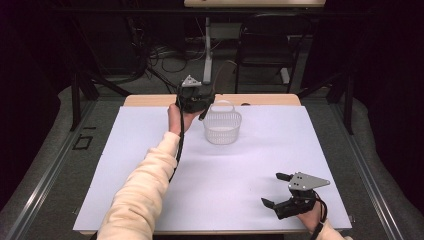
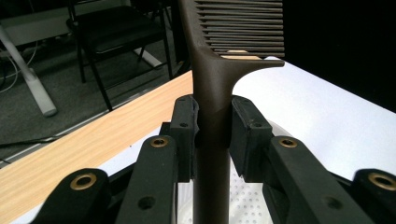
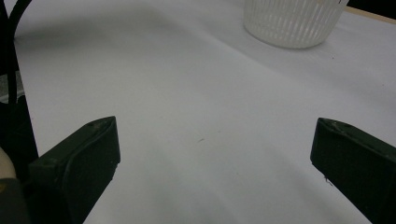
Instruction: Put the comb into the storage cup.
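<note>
White tbl sheet (image 1: 250,170), dark rm.

Dark brown comb (image 2: 211,93): handle clamped upright, teeth at top, above white basket (image 1: 222,128).

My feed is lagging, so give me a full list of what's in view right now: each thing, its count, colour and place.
comb: one, dark brown, clamped by its handle in the left tool, teeth end up
basket: one, white slotted plastic with handle, far middle of the sheet, beside the left tool
sheet: one, white, covering the table
table: one, light wood, far edge showing
chair: one, black, on the floor beyond the table
left tool: one, black, beside the basket
right tool: one, black, near right, jaws apart, holding nothing
</note>
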The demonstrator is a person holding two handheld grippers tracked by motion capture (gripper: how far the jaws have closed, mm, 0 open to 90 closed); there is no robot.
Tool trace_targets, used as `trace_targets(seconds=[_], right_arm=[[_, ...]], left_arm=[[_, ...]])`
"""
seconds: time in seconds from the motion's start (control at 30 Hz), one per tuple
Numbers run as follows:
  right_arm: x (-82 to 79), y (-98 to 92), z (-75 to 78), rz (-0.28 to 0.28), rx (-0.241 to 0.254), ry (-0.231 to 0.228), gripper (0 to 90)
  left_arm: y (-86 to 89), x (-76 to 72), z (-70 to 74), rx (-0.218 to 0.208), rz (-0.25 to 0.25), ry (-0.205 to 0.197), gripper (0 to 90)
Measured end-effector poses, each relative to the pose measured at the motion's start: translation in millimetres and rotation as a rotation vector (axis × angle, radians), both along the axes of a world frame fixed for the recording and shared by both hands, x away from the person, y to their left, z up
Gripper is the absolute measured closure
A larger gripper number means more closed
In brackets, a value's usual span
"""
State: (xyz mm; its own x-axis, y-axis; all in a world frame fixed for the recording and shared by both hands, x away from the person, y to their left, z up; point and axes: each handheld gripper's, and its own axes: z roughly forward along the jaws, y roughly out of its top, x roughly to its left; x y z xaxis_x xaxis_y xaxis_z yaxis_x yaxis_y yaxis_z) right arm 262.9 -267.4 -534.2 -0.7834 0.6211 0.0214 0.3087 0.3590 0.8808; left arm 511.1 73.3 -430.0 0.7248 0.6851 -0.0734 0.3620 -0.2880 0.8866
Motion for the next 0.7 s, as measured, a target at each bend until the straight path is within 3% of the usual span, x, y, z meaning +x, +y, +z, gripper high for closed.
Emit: trace_targets(seconds=[0.7], right_arm=[[-0.2,0.3,-0.1,0.001,0.002,-0.002,1.1]], left_arm=[[-10.3,-3.7,-0.5,-0.031,-0.019,-0.046,72.6]])
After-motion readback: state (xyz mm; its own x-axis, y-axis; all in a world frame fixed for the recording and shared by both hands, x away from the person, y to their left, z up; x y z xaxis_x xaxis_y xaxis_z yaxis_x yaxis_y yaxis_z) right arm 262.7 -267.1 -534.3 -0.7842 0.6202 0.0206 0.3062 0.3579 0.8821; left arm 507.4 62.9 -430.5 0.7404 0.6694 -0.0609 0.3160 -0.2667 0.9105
